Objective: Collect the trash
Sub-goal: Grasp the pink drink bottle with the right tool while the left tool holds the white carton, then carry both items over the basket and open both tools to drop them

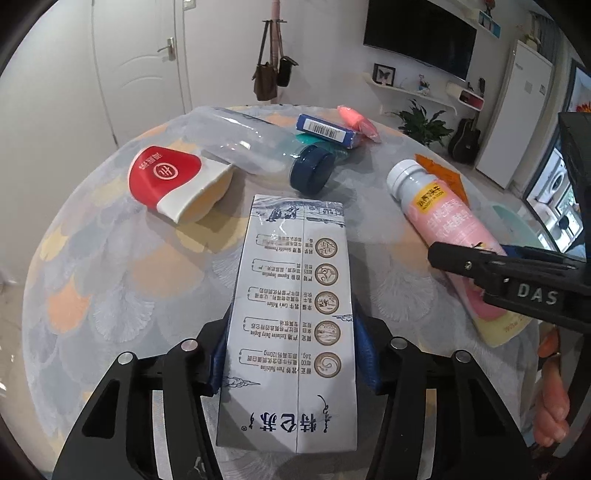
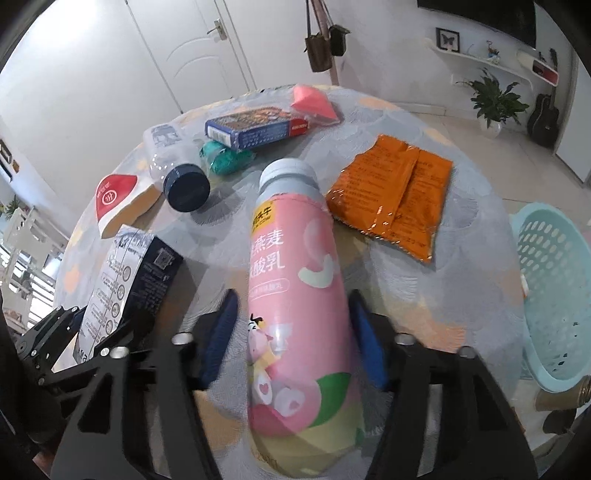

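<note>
While the left gripper (image 1: pixel 290 358) is clamping a glossy rectangular milk carton (image 1: pixel 291 314), the right gripper (image 2: pixel 291 336) is gripping a smooth cylindrical pink yogurt bottle (image 2: pixel 299 295).

This is a home living room. A wall-mounted television (image 1: pixel 421 35) hangs above a curved white shelf (image 1: pixel 413 90) with a framed butterfly (image 1: pixel 384 74), near a potted plant (image 1: pixel 423 123), a guitar (image 1: pixel 464 142) and a white refrigerator (image 1: pixel 517 110). Handbags (image 1: pixel 271 74) hang beside a white panelled door (image 1: pixel 136 66), and a round desk (image 1: pixel 110 266) wears a patterned cloth.
</note>
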{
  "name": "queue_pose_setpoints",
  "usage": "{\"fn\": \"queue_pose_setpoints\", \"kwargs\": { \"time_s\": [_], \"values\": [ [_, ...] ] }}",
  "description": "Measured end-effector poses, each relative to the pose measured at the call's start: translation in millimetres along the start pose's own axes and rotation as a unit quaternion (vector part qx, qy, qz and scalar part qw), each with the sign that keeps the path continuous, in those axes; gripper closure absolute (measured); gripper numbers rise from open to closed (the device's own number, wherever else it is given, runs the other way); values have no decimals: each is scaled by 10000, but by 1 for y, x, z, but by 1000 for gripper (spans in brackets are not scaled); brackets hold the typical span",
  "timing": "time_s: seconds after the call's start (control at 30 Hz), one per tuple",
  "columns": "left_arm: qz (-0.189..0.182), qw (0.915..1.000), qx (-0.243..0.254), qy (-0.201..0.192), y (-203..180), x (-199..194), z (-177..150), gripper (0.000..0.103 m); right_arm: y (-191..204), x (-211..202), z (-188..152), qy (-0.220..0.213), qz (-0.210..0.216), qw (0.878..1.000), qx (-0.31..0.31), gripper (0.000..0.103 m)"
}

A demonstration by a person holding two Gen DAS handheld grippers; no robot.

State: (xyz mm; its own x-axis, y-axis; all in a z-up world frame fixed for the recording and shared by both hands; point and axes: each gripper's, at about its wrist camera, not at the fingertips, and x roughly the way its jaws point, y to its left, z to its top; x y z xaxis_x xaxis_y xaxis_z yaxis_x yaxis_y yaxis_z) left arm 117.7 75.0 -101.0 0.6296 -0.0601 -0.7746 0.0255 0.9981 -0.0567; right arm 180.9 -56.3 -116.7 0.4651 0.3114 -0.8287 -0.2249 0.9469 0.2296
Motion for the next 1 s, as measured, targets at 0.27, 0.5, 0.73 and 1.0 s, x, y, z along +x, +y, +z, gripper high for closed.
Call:
{"fn": "queue_pose_setpoints", "kwargs": {
  "time_s": [0.27, 0.5, 0.73, 1.0],
  "values": [
    [-409, 9968, -277, -630, -4, -32, 8, 51, 4, -23, -5, -304, 289, 9990, -152, 57],
    [-942, 9885, -171, -1170, -37, -60, 35, 51, -19, -69, -1, -840, 313, 9960, 68, 58],
    [-1278, 9820, 164, -1379, -106, -60, 62, 51, -74, -109, 1, -1300, 5, 9906, 428, 58],
    [-1659, 9758, 759, -1206, -203, -37, 82, 51, -167, -150, -10, -1660, -385, 9783, 1177, 58]
  ]
}}
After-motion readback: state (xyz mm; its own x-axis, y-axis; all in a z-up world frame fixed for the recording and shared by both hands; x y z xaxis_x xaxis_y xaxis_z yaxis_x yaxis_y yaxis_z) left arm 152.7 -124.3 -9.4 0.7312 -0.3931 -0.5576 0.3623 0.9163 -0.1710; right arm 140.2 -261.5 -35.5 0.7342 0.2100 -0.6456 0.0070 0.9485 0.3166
